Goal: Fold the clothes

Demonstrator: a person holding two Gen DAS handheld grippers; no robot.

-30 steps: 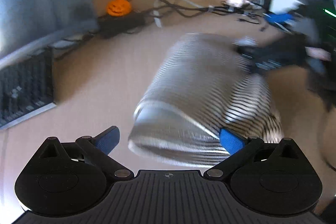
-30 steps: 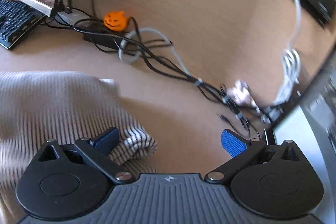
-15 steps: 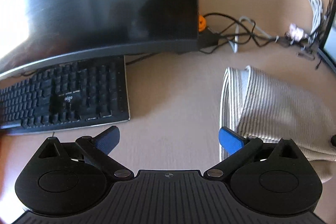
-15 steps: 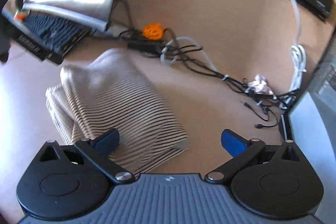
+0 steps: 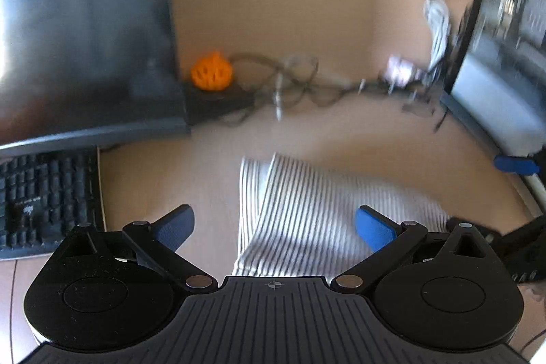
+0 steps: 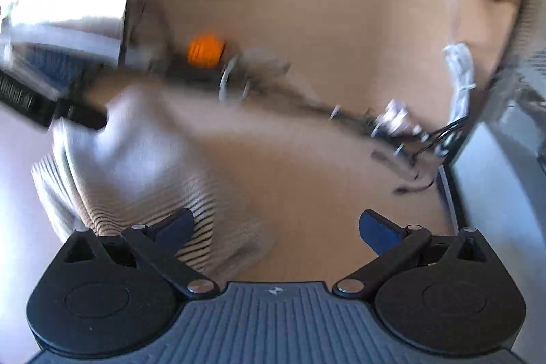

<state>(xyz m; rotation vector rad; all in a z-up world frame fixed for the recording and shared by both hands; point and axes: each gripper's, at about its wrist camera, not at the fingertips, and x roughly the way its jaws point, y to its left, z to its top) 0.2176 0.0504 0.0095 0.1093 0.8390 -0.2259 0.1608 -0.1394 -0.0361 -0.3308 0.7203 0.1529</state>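
A folded striped white-and-dark garment [image 5: 307, 214] lies on the tan desk. In the left wrist view it sits between and just ahead of my open left gripper [image 5: 274, 224], which holds nothing. In the right wrist view the garment [image 6: 143, 166] lies to the left, under my left blue fingertip [image 6: 174, 224]. My right gripper [image 6: 276, 226] is open and empty above the bare desk. The right gripper's blue tip shows at the right edge of the left wrist view [image 5: 515, 164]. Both views are motion-blurred.
A black keyboard [image 5: 41, 193] and a dark monitor [image 5: 78, 33] stand at the left. An orange pumpkin figure [image 5: 211, 70] sits on a black box among tangled cables [image 5: 307, 84]. A computer case [image 5: 512, 57] stands at the right.
The left gripper has swung right, bringing the garment between its fingers. The right gripper has moved closer to the desk and garment. The folded garment lies where it was.
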